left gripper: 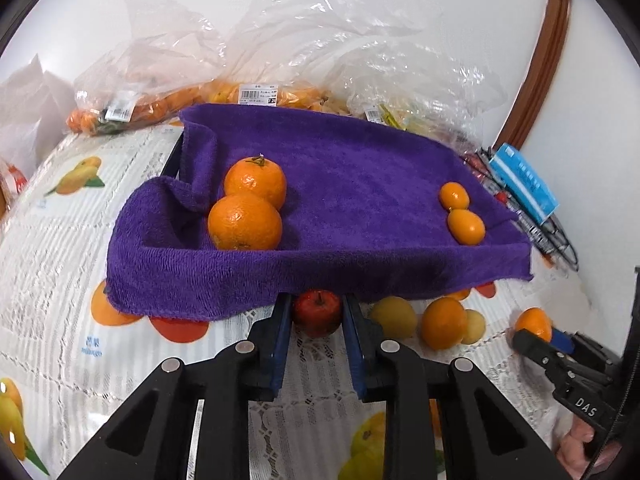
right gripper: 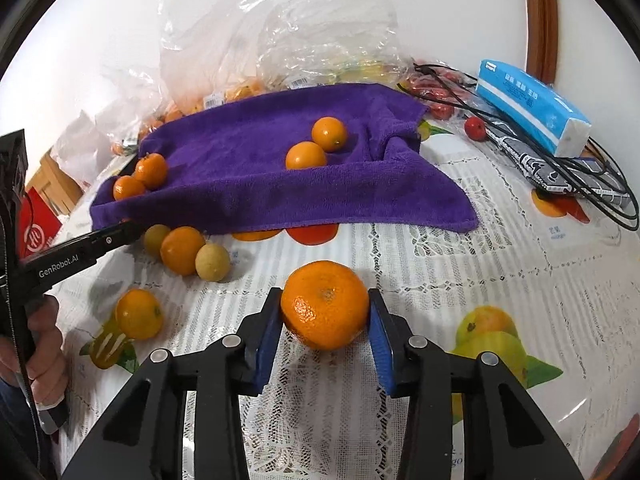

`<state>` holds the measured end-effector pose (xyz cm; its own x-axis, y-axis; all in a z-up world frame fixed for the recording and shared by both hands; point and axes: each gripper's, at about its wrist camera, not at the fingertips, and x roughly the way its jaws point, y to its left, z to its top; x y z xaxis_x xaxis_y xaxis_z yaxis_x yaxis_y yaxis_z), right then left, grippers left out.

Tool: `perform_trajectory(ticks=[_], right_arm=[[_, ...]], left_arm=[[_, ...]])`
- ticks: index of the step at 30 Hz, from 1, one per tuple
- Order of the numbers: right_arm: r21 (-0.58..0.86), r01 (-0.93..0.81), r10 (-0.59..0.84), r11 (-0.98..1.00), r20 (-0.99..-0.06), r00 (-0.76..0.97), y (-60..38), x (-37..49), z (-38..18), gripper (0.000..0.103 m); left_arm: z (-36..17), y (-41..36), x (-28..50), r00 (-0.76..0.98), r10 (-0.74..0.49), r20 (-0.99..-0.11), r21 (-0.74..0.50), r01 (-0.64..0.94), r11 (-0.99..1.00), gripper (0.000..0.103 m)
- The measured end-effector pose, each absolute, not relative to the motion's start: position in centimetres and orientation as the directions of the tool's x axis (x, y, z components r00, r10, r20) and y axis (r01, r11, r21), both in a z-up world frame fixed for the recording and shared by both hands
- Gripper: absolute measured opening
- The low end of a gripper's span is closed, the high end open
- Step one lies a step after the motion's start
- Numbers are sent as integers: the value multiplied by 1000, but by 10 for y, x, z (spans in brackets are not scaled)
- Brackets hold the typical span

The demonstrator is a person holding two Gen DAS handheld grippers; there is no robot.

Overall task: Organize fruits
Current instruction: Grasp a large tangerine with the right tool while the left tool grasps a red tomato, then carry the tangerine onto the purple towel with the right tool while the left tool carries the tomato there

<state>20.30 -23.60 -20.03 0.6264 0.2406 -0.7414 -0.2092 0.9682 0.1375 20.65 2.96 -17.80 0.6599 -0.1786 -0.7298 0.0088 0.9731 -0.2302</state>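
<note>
A purple towel (left gripper: 352, 184) lines a tray; it also shows in the right wrist view (right gripper: 248, 176). On it lie two mandarins (left gripper: 250, 204) at the left and two kumquats (left gripper: 460, 212) at the right. My left gripper (left gripper: 316, 312) is shut on a small red apple (left gripper: 318, 314) at the towel's front edge. My right gripper (right gripper: 325, 316) is shut on a mandarin (right gripper: 325, 305) on the tablecloth; it shows in the left wrist view (left gripper: 534, 324). Loose fruits lie before the towel: a mandarin (right gripper: 182, 250), two yellow-green fruits (right gripper: 212, 262) and another mandarin (right gripper: 139, 314).
Clear plastic bags of fruit (left gripper: 248, 80) stand behind the tray against the wall. A blue tissue pack (right gripper: 532, 108), black cables (right gripper: 568, 176) and a small red fruit (right gripper: 475, 129) lie at the right. The tablecloth (right gripper: 460, 280) has printed fruit pictures.
</note>
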Motion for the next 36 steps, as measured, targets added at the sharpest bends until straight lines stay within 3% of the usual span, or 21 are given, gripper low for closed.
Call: perform_trajectory(ticks=[9,19,36], right_arm=[[211,-216,301,953,-696,652,-244,195,-184,41],[174,-245,300,954,-611,733,-233,210,-123,41],[148,-255,294,955,-542,787,-222,282,-84,41]], left_arm=[[-159,35,186,687,-209,-695,-281,8,960,24],[-110,40,188,748,-234,-621,-294,55,954,24],[-85,37,254,803,-143,-579,-256,-12,967,24]])
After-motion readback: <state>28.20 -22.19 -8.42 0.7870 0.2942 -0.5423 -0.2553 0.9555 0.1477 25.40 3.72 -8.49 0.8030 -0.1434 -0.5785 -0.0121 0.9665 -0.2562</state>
